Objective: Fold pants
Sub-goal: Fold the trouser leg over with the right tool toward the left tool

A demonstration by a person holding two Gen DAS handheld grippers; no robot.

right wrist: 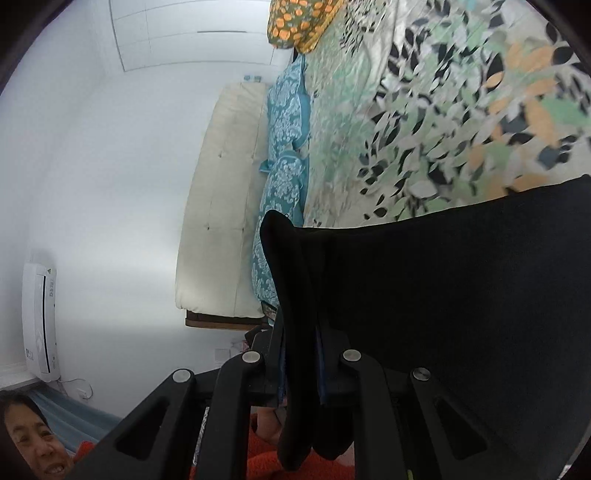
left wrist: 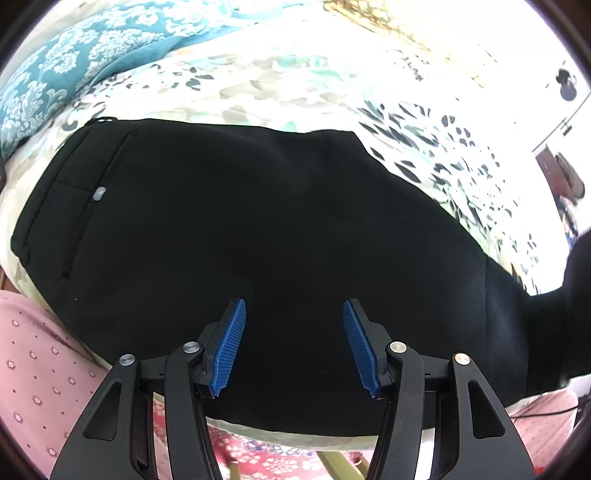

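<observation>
Black pants [left wrist: 258, 229] lie flat on a bed with a leaf-patterned cover, the waistband and a small grey button to the left. My left gripper [left wrist: 293, 314] is open, its blue pads [left wrist: 231, 347] spread just above the pants near the bed's front edge, holding nothing. My right gripper [right wrist: 301, 332] is shut on a bunched fold of the black pants [right wrist: 461, 295] and holds it lifted above the bed. The cloth hides its pads.
The leaf-patterned bedcover [left wrist: 295, 81] [right wrist: 443, 110] spreads around the pants. Teal patterned pillows [left wrist: 66, 62] [right wrist: 284, 155] and a cream headboard [right wrist: 218, 206] lie at the bed's head. An orange patterned cushion [right wrist: 303, 22] lies beyond. A person's face [right wrist: 29, 435] and a wall heater [right wrist: 38, 321] show low left.
</observation>
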